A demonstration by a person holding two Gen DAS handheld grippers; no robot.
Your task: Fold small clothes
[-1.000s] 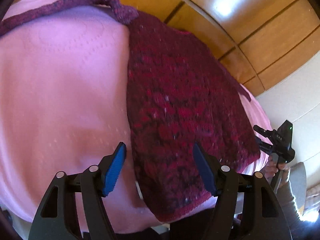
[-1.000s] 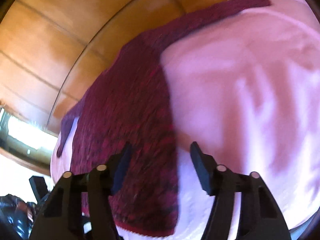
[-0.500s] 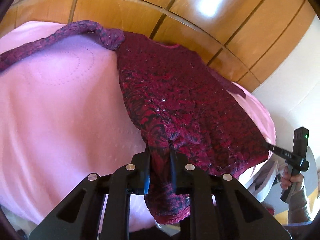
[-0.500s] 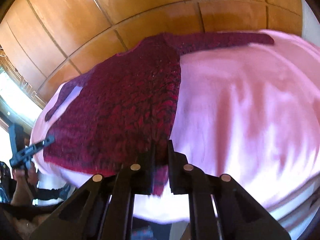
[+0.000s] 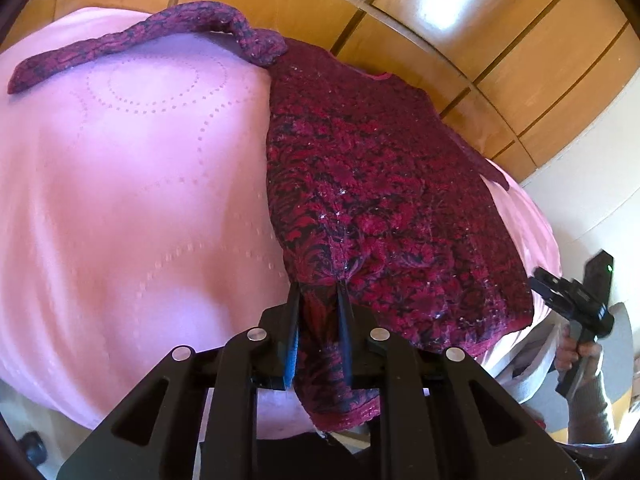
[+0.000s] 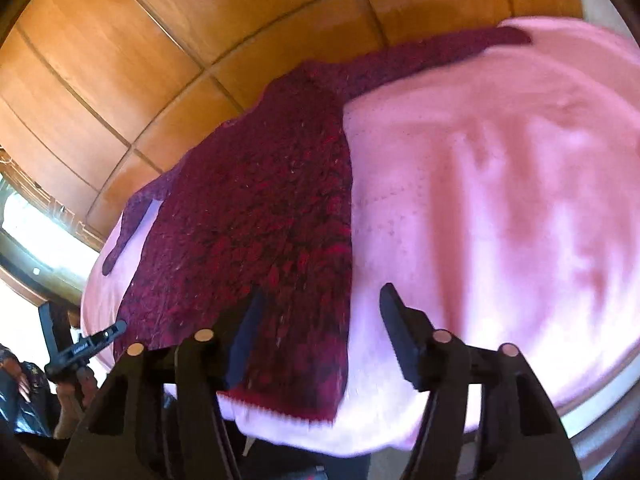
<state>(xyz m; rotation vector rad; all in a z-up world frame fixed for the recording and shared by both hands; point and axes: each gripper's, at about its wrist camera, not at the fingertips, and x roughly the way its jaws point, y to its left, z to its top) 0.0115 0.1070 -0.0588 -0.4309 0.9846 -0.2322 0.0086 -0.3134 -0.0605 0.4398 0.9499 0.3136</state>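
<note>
A dark red knitted sweater (image 5: 380, 184) lies flat on a pink blanket (image 5: 132, 208), with one sleeve (image 5: 120, 44) stretched out along the far side. My left gripper (image 5: 316, 286) is shut on a pinch of the sweater near its lower left corner, and the fabric bunches up between the pads. In the right wrist view the sweater (image 6: 256, 216) lies with its side edge and hem under my right gripper (image 6: 322, 290). Its jaws are opening, and the pads stand apart from the fabric without pressing it.
Wooden wall panels (image 5: 480, 40) rise behind the bed. A person's hand with a black hand-held device (image 5: 576, 312) is beyond the sweater's far lower corner, and is seen too in the right wrist view (image 6: 76, 352). The blanket's near edge (image 6: 360, 440) drops off below the hem.
A second ago both grippers stood open over the hem. Both then shut on the sweater. Now the left still pinches it, while the right has opened and let the fabric go.
</note>
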